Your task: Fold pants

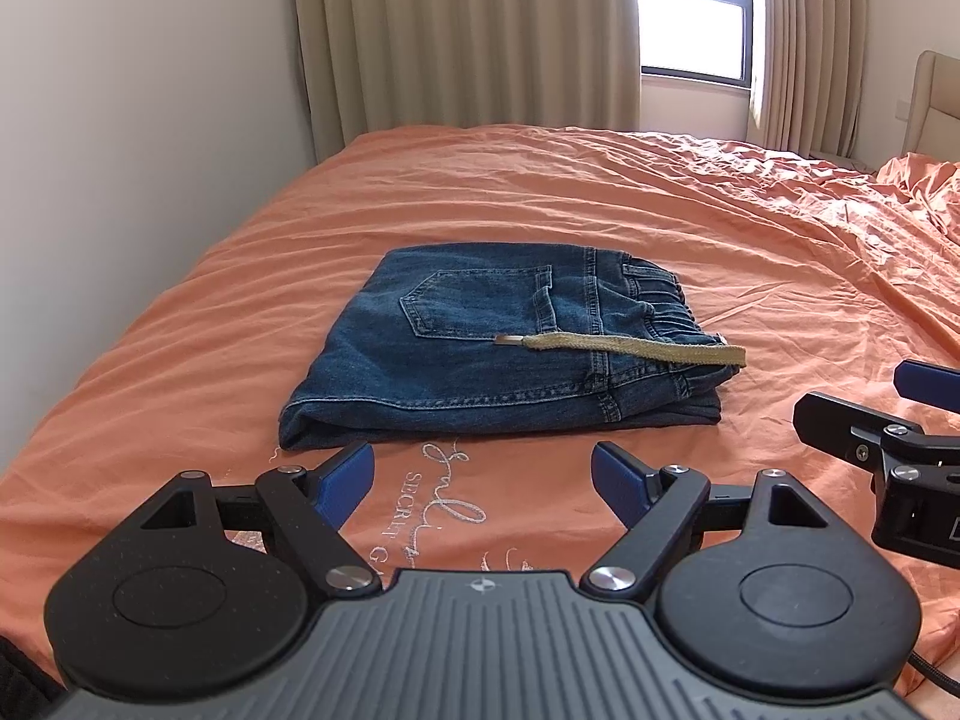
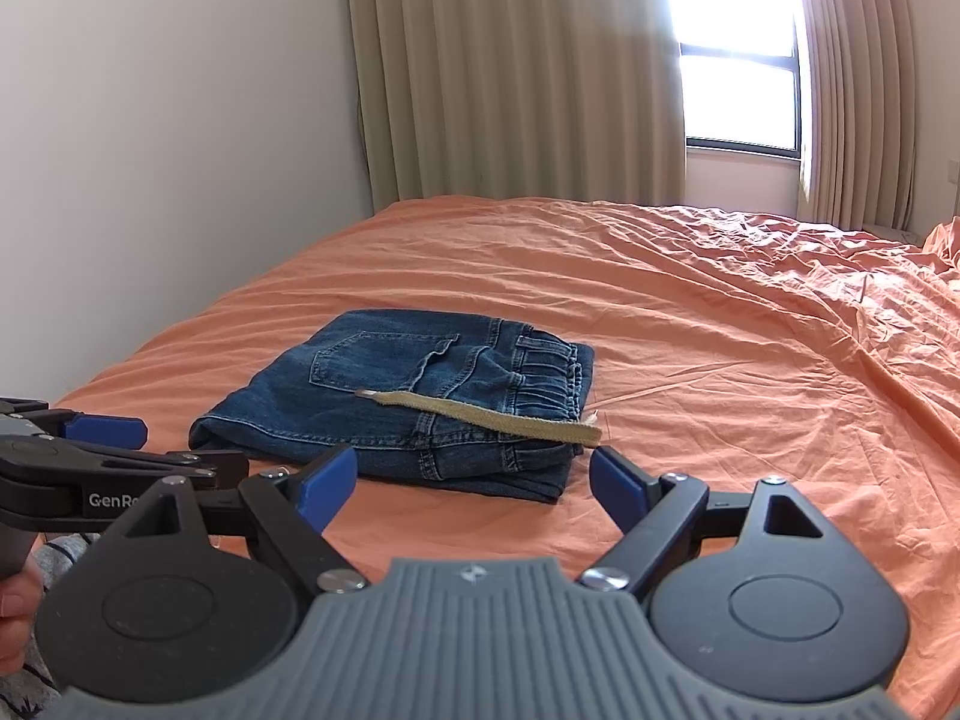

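Note:
Blue denim pants (image 1: 480,342) lie folded into a compact stack on the orange bed sheet (image 1: 690,210), back pocket up, elastic waistband to the right. A tan drawstring (image 1: 624,349) lies across the top. My left gripper (image 1: 483,474) is open and empty, just short of the stack's near edge. In the right wrist view the pants (image 2: 396,402) and drawstring (image 2: 480,417) lie ahead, and my right gripper (image 2: 474,474) is open and empty near the stack's near right corner. Each gripper shows at the other view's edge: the right one (image 1: 864,408) and the left one (image 2: 120,444).
A white wall (image 1: 120,150) runs along the bed's left side. Beige curtains (image 1: 468,30) and a bright window (image 1: 693,18) stand behind the bed. The sheet is bunched at the far right (image 1: 918,186). Embroidered lettering (image 1: 432,498) marks the sheet under my left gripper.

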